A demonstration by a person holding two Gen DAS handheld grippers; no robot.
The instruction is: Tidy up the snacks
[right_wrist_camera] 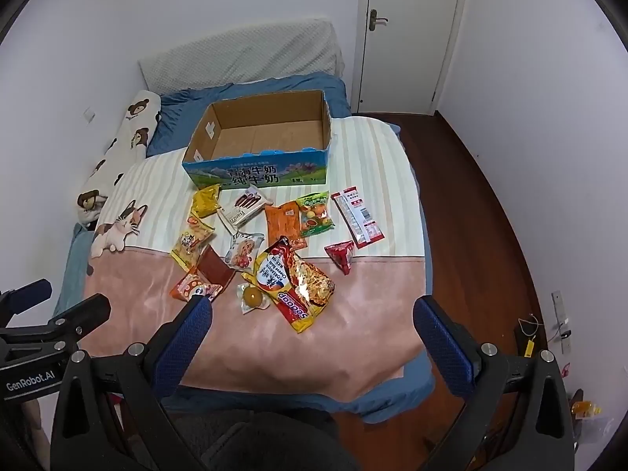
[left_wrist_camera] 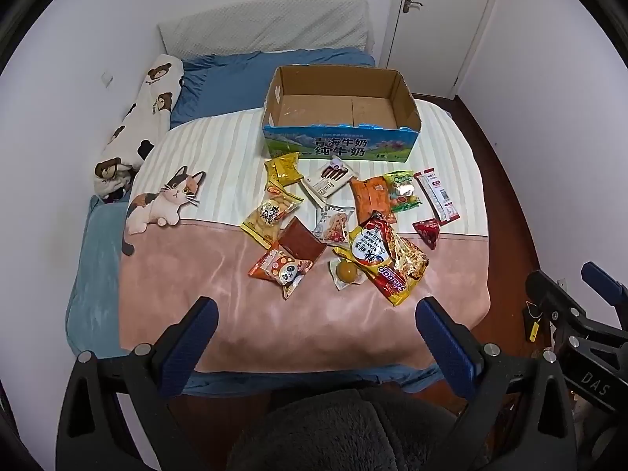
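Note:
Several snack packets lie in a loose pile (left_wrist_camera: 337, 219) on the bed blanket, also seen in the right wrist view (right_wrist_camera: 271, 259). A big red-yellow chip bag (left_wrist_camera: 382, 259) lies at the front of the pile. An empty open cardboard box (left_wrist_camera: 341, 133) with a blue printed front stands just behind the pile, also in the right wrist view (right_wrist_camera: 259, 165). My left gripper (left_wrist_camera: 316, 318) is open and empty, held above the bed's near end. My right gripper (right_wrist_camera: 312, 314) is open and empty, level with it on the right.
The pink and striped blanket (left_wrist_camera: 176, 274) with a cat print covers the bed. A bear-print pillow (left_wrist_camera: 137, 129) lies along the left wall. Dark wood floor (right_wrist_camera: 490, 235) runs along the right. A white door (right_wrist_camera: 408, 31) stands at the back right.

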